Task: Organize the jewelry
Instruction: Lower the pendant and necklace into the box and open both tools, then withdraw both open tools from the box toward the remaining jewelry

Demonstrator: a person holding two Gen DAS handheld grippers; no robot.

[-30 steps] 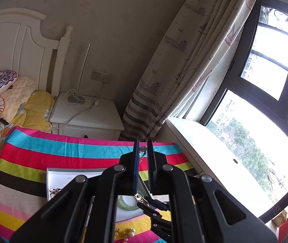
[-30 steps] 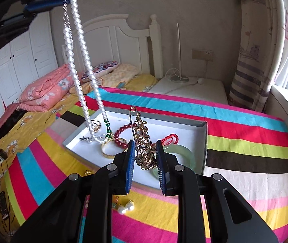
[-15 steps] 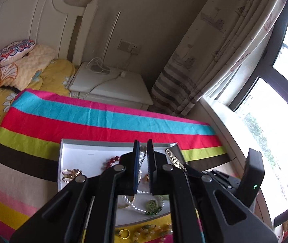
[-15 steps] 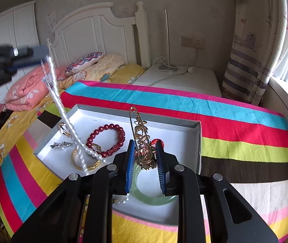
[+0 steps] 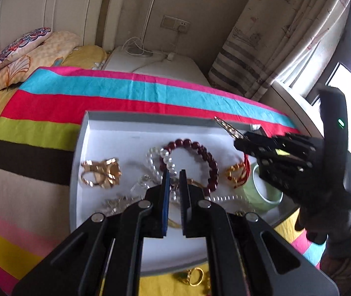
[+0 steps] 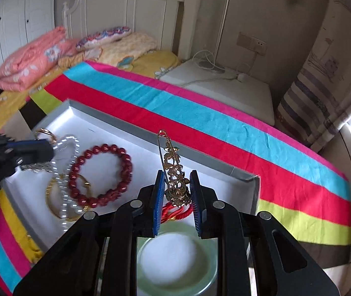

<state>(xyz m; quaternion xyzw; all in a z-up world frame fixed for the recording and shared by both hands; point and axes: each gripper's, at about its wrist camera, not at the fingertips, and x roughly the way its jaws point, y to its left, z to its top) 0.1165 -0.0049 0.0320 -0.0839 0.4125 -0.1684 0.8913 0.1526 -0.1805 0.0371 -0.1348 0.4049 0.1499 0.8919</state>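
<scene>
**A:** Where's the jewelry right now?

**B:** Most of it is in the white tray [image 5: 86, 133] on the striped blanket [image 5: 126, 93]. My left gripper [image 5: 173, 172] is clamped on the pearl strand [image 5: 168, 160]; the jaws are nearly together with the beads pinched between them, and the strand's loops are draped across the tray floor, over the red bead bracelet [image 5: 200, 153]. I judge I'm laying it down there, since the tray is the collecting place.

**A:** And the right?

**B:** The right gripper [image 6: 175, 180] is closed on the gold brooch [image 6: 173, 170], held by its ornate lower end, so the long pin stands up toward twelve o'clock, clear of the pads. It hangs over the tray's near right corner, above the red cord charm [image 6: 175, 212] and the green bangle [image 6: 175, 266].

**A:** What's around them?

**B:** In the left view, a gold bracelet [image 5: 101, 172] at nine o'clock from the pearls, a silver piece [image 5: 116, 202] at about seven, the bangle at three. A gold ring [image 5: 195, 276] lies outside the tray at six, on the blanket, so sorting isn't done, I'd say.

**A:** Any worry?

**B:** Pearls tangling with the red beads. The brooch's pin could also snag the cord if I lower it straight down; I'd aim for bare tray floor toward eleven o'clock.
</scene>
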